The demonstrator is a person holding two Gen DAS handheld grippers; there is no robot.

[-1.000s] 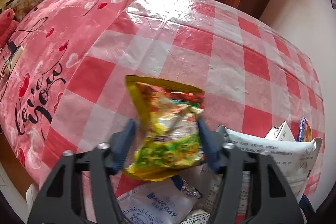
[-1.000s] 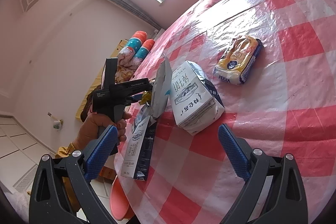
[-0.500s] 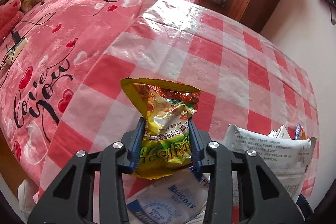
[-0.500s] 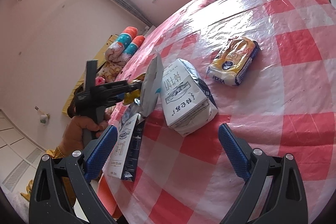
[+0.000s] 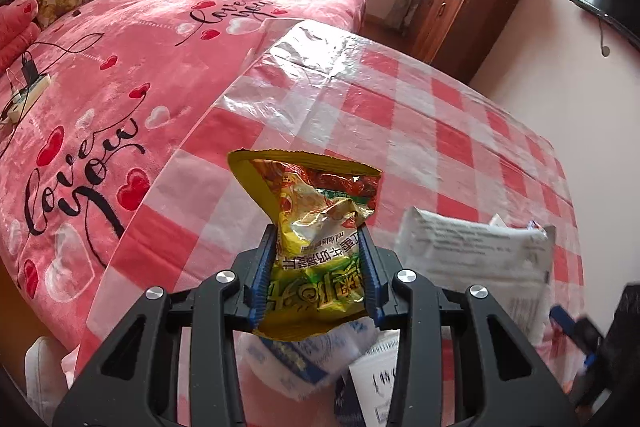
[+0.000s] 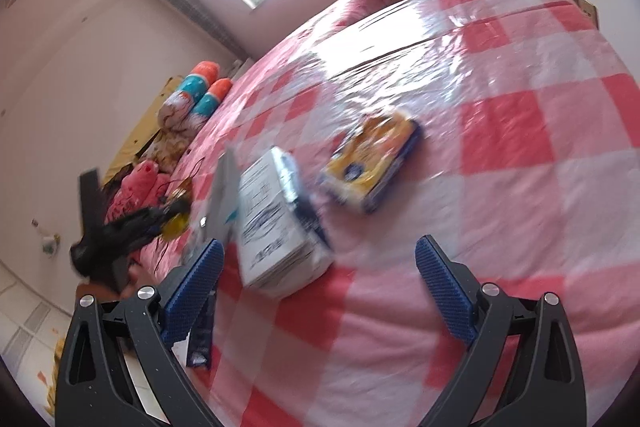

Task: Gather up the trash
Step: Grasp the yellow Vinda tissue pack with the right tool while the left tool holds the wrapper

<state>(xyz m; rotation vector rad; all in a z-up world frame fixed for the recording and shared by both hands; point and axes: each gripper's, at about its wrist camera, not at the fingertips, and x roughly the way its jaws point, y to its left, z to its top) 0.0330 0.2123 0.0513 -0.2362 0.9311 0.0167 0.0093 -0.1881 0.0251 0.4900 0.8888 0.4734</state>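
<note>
Left wrist view: the left hand-held gripper (image 5: 318, 267) pinches a crumpled yellow-and-green snack bag (image 5: 316, 239) between its blue pads, the bag's torn top fanning out above the fingers and its lower edge hanging below them. The bag hides part of a white-and-blue packet (image 5: 296, 359) under it, which is blurred. To the right a white printed bag (image 5: 476, 255) stands at the near edge of the desk (image 5: 400, 115), and past it, at the frame's right edge, a dark blurred shape with a blue pad is cut off and hard to make out. The red-and-white checked plastic cover on the desk is bare from the snack bag out to its far and right edges. The desk's left edge meets a bed (image 5: 120, 75) with a pink heart-print blanket; a wooden cabinet (image 5: 456, 15) stands far right by the wall.

Right wrist view: the whole picture is smeared by motion. The right hand-held gripper (image 6: 318, 287) has its pads spread wide with nothing between them. Ahead of it a white carton (image 6: 276, 227) lies on its side on the desk (image 6: 520, 155), and a yellow-and-blue pack (image 6: 374, 163) lies apart from it, further out. A thin grey sheet (image 6: 222, 199) stands just left of the carton, and the left pad covers what is below it. At far left the other gripper shows as a dark blur, with a scrap of yellow at its tip beyond the desk's left edge. The right half of the desk is open.
</note>
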